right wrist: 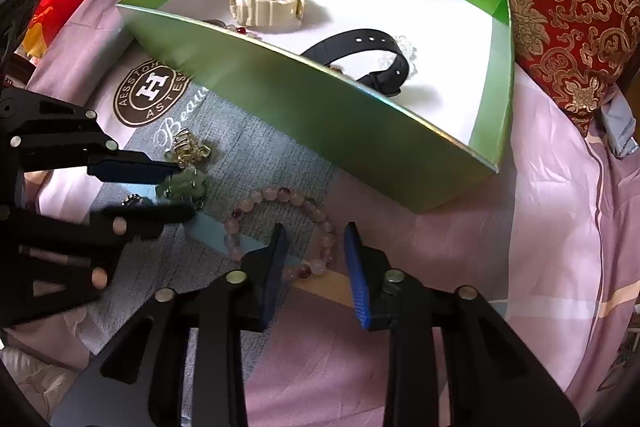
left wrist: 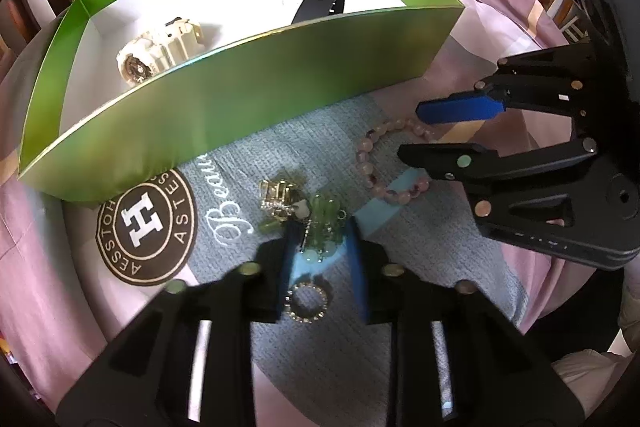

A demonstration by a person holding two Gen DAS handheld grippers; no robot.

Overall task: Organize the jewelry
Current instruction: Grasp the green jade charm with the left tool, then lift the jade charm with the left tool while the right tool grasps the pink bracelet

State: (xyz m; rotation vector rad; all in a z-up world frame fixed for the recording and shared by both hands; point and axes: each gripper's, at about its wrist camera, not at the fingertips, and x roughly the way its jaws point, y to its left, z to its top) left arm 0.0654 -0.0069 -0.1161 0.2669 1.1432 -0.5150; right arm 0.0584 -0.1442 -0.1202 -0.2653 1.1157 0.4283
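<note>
Left gripper open, its fingers straddling the green bead piece on the grey cloth; gold charm just left of it, rhinestone ring nearer the camera. Right gripper open over the pink bead bracelet. Behind: green box holding cream watch and black strap.
</note>
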